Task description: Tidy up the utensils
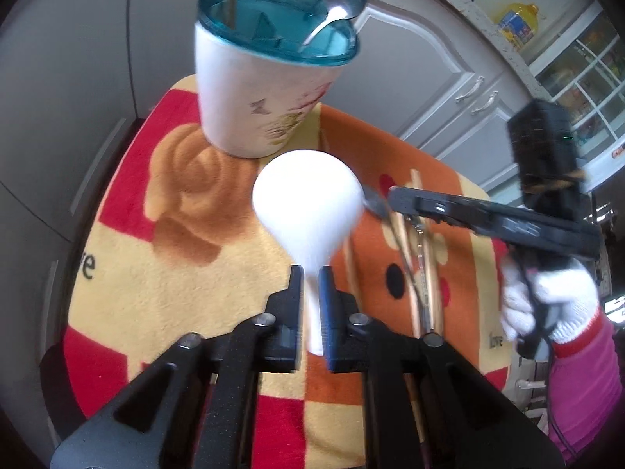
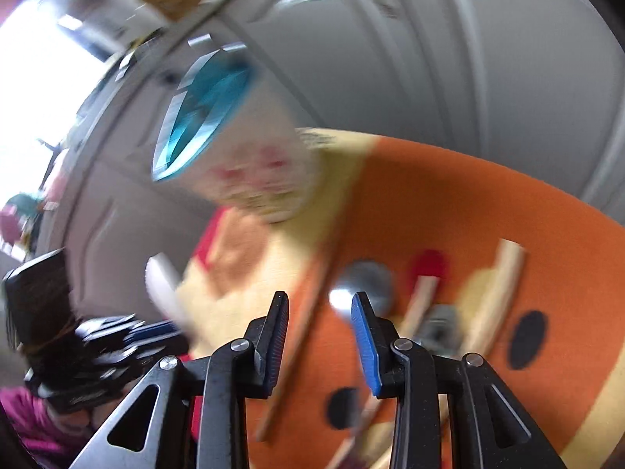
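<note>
In the left claw (image 1: 311, 273), white spoon (image 1: 308, 203) points bowl-forward.

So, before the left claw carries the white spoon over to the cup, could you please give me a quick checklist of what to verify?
1. Left claw shut on the white spoon at its handle: ok.
2. Utensil cup upright on the cloth: ok.
3. Room in the cup's teal-rimmed mouth, which holds one metal spoon: ok.
4. Right claw open and empty: ok.
5. Right claw out of the spoon's path: cannot tell, it hovers close beside the bowl.
6. Chopsticks and metal spoon on the cloth undisturbed: cannot tell, the view is blurred.
</note>
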